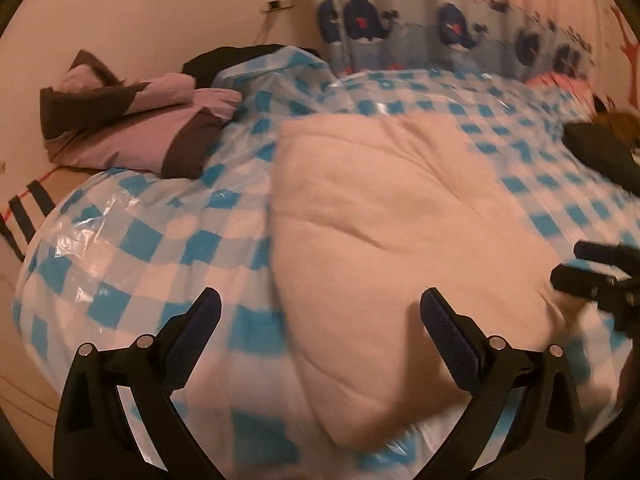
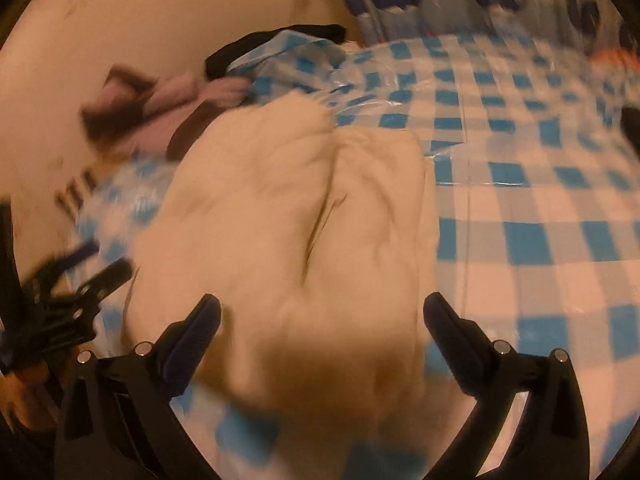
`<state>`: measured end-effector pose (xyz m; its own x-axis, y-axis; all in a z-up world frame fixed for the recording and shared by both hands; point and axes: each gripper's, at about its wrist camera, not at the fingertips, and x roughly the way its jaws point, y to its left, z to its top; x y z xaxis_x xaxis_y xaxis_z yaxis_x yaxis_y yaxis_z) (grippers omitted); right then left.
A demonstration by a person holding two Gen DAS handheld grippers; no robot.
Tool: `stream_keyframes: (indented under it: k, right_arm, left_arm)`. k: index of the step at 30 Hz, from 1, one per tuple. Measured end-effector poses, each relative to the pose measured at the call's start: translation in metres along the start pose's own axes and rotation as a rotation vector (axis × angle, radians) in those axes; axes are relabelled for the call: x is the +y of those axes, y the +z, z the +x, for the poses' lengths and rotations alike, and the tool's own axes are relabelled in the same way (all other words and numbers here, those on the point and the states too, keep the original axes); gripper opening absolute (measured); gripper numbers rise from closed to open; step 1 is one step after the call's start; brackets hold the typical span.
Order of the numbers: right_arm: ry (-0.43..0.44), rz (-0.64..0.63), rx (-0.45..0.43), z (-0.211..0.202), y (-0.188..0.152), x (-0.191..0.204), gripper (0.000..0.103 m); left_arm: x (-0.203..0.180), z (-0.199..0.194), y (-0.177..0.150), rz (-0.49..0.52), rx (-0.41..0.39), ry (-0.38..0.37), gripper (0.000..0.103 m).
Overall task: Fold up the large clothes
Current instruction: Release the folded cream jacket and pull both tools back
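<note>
My left gripper (image 1: 318, 312) hangs with its jaws spread wide and nothing between them, just above the near edge of the cream garment (image 1: 400, 216). My right gripper (image 2: 322, 316) is equally released, fingers apart, poised over the same garment (image 2: 288, 208) from the other side. In the left wrist view the right gripper (image 1: 596, 272) shows at the far right edge, near the garment's corner; in the right wrist view the left gripper (image 2: 80, 280) sits low on the left (both pictures are blurred).

The cream garment is a thick, fluffy piece lying folded in a rough rectangle on the bed, with a soft crease running across its top. It rests on a shiny blue-and-white checked plastic sheet (image 1: 132, 240) that covers the bed.

Beyond it, toward the wall, lies a bundled lilac and brown garment (image 1: 132, 128), with a black piece of clothing (image 1: 232, 58) behind it. A curtain printed with dark blue whales (image 1: 440, 20) hangs at the back.
</note>
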<state>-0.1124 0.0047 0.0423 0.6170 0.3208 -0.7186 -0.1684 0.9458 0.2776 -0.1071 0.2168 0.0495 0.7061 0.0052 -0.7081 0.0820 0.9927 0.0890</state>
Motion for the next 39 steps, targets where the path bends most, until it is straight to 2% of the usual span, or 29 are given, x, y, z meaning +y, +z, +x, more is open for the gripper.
stream_keyframes:
  k: [5, 10, 14, 17, 24, 39]
  right_arm:
    - [-0.053, -0.071, -0.020, -0.034, -0.039, 0.027, 0.098]
    - [-0.131, -0.130, -0.063, -0.057, -0.052, 0.037, 0.098]
    - [-0.168, -0.147, -0.071, -0.068, -0.052, 0.043, 0.098]
    - [-0.152, -0.134, -0.067, -0.071, -0.050, 0.041, 0.098]
    - [-0.183, -0.149, -0.090, -0.083, -0.051, 0.046, 0.098]
    - [-0.198, -0.156, -0.099, -0.090, -0.048, 0.047, 0.098]
  left_arm:
    - [-0.024, -0.031, -0.014, -0.029, -0.002, -0.047, 0.096]
    - [-0.031, -0.055, -0.024, -0.046, -0.022, -0.053, 0.096]
    - [-0.033, -0.073, -0.026, -0.044, -0.050, -0.043, 0.096]
    - [-0.033, -0.081, -0.027, -0.046, -0.065, -0.023, 0.096]
    - [-0.028, -0.096, -0.027, -0.046, -0.094, -0.015, 0.096]
    - [-0.022, -0.102, -0.025, -0.056, -0.118, -0.015, 0.096]
